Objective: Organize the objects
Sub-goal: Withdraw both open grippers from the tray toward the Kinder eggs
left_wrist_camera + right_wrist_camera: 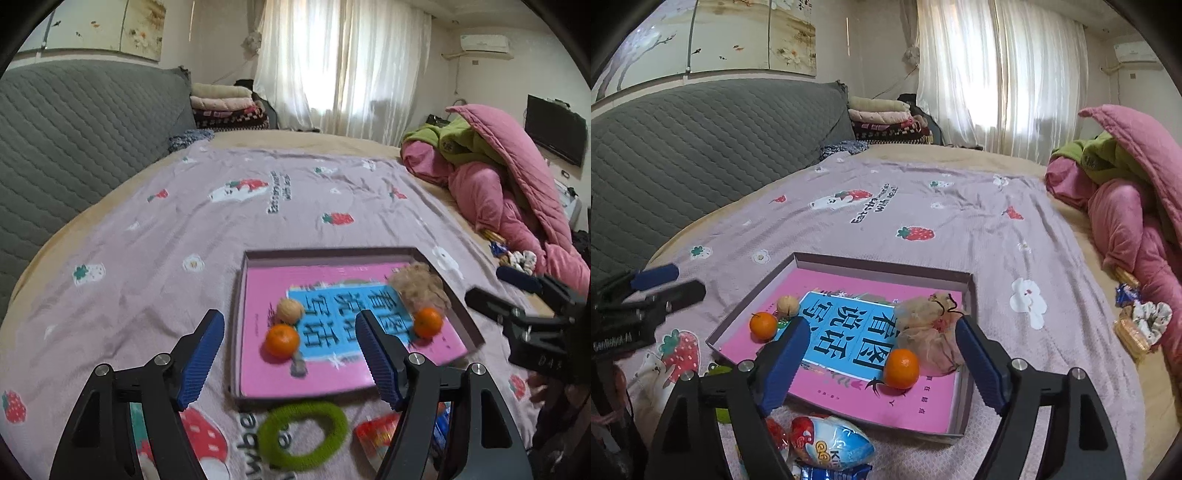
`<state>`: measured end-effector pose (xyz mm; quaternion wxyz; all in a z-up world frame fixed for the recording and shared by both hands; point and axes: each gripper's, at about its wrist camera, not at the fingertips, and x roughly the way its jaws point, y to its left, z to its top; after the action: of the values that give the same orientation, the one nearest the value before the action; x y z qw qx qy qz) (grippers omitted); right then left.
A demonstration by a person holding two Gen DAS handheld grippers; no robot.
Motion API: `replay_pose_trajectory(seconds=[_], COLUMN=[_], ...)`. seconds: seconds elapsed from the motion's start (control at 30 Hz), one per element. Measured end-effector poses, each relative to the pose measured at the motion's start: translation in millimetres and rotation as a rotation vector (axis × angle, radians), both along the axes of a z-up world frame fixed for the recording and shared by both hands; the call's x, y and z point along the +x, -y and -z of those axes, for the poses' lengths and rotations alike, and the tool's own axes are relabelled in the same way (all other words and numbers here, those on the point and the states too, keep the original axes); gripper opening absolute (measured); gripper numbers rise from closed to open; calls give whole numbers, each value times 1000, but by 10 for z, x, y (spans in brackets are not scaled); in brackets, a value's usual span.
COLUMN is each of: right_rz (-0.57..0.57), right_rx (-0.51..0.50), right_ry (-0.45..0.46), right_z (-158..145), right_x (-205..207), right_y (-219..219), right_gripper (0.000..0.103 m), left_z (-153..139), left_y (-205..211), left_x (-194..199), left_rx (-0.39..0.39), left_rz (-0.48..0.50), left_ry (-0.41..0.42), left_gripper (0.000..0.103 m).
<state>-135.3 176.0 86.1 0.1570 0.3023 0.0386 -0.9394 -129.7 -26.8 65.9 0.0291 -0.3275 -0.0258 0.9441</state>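
A shallow cardboard box [332, 254] lies on the bed with a pink book [258, 369] flat inside it. On the book sit two oranges [282, 341] [427, 322], a walnut [290, 311] and a beige mesh pouch [419, 286]. My left gripper [289, 321] hovers open over the box's near left corner, nothing between its blue pads. My right gripper [882, 323] hangs open above the box's near side; the orange [902, 368] and pouch [927, 332] lie below it, untouched. A green hair tie [303, 435] rests on the blanket in front of the box.
Snack packets [831, 443] lie on the blanket [923, 206] by the box's near edge. A scrunchie [1152, 317] and wrapped snacks lie at the right beside a heaped pink quilt [1126, 206]. A grey padded headboard [74, 129] runs along the left.
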Motion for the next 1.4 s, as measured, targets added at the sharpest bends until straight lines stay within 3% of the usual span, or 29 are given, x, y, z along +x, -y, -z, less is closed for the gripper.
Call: replay_pose_trajectory(seconds=[0.6, 0.93, 1.4], right_rz=[10, 12, 30], right_rx=[-20, 17, 32], right_ry=[-8, 22, 69], right_z=[-61, 5, 137], right_x=[565, 870, 1073], right_y=[-89, -151, -271], right_gripper=[83, 85, 85], left_z=[253, 246, 463], left_y=[-416, -536, -705], left_x=[639, 845, 1094], left_rx=[-18, -26, -28], left_rz=[93, 118, 142], left_ry=[92, 109, 167], left_gripper=[75, 75, 75])
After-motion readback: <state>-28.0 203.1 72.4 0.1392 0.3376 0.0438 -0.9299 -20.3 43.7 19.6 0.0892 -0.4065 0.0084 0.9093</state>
